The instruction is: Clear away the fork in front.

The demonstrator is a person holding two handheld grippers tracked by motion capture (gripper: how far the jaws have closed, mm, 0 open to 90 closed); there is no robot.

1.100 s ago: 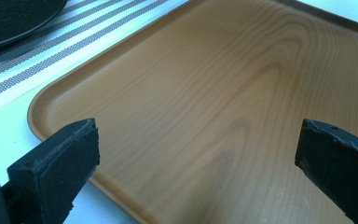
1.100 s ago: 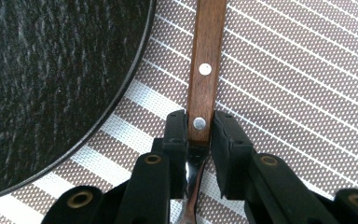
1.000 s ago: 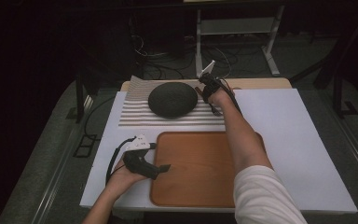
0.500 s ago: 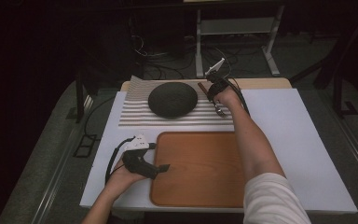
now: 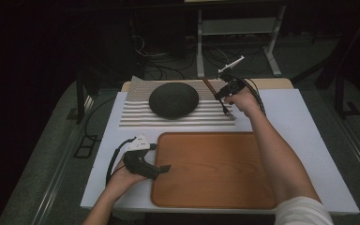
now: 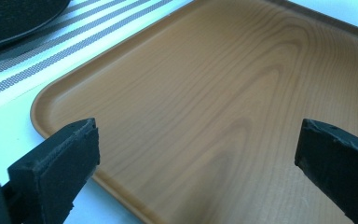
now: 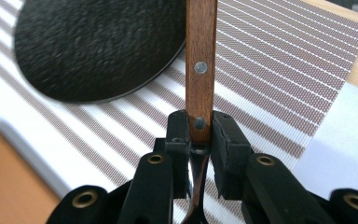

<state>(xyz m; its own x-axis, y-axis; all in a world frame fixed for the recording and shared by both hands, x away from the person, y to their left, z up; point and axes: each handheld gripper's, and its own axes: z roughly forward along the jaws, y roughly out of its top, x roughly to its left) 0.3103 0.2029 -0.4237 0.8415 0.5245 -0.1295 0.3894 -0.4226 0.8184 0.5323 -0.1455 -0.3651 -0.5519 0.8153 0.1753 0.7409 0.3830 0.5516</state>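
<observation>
My right gripper (image 7: 200, 127) is shut on a fork by the lower end of its wooden handle (image 7: 200, 56). In the high view this gripper (image 5: 223, 92) hangs over the right end of the striped placemat (image 5: 136, 112), just right of the black round plate (image 5: 173, 99). The fork (image 5: 228, 111) hangs with its tines down and its handle pointing up and away. My left gripper (image 5: 161, 168) rests at the left edge of the wooden tray (image 5: 211, 168). Its jaws are open with nothing between them, and bare tray (image 6: 223, 93) lies beyond them.
The tray and the placemat lie on a white board (image 5: 300, 122) that covers the table. A light wooden strip (image 5: 272, 83) runs behind the mat. Cables and a metal stand (image 5: 234, 28) sit on the dark floor beyond.
My right hand has risen and moved right, away from the plate's edge, carrying the fork. The left hand and its gripper have stayed where they were.
</observation>
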